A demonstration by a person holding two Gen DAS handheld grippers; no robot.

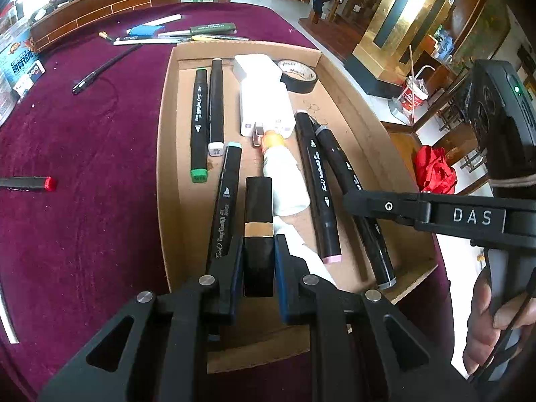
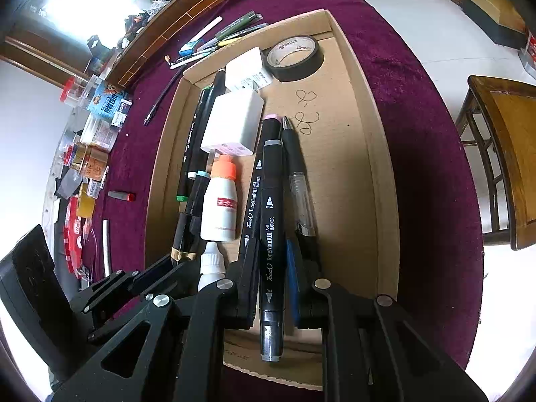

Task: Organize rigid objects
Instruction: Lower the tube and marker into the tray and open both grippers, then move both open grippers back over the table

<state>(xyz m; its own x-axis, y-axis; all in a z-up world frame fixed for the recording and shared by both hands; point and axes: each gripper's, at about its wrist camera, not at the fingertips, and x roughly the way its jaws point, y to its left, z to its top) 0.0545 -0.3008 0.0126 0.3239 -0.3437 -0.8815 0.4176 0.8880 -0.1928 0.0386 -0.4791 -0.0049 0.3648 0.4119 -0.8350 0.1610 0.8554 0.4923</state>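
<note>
Over the cardboard tray [image 1: 338,77], the left gripper [image 1: 258,251] is clamping its fingers on a black gold-banded tube [image 1: 258,234] and the right gripper [image 2: 271,268] on a grey-capped marker [image 2: 272,251], so both should be lowering parallel into gaps before releasing.

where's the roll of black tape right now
The black tape roll lies in the cardboard tray's far right corner in the left wrist view, beside the white charger block.

In the cardboard tray [image 1: 351,107], markers [image 1: 204,124] lie left of chargers [image 1: 264,107], tape roll [image 1: 298,75] at the far right.
</note>
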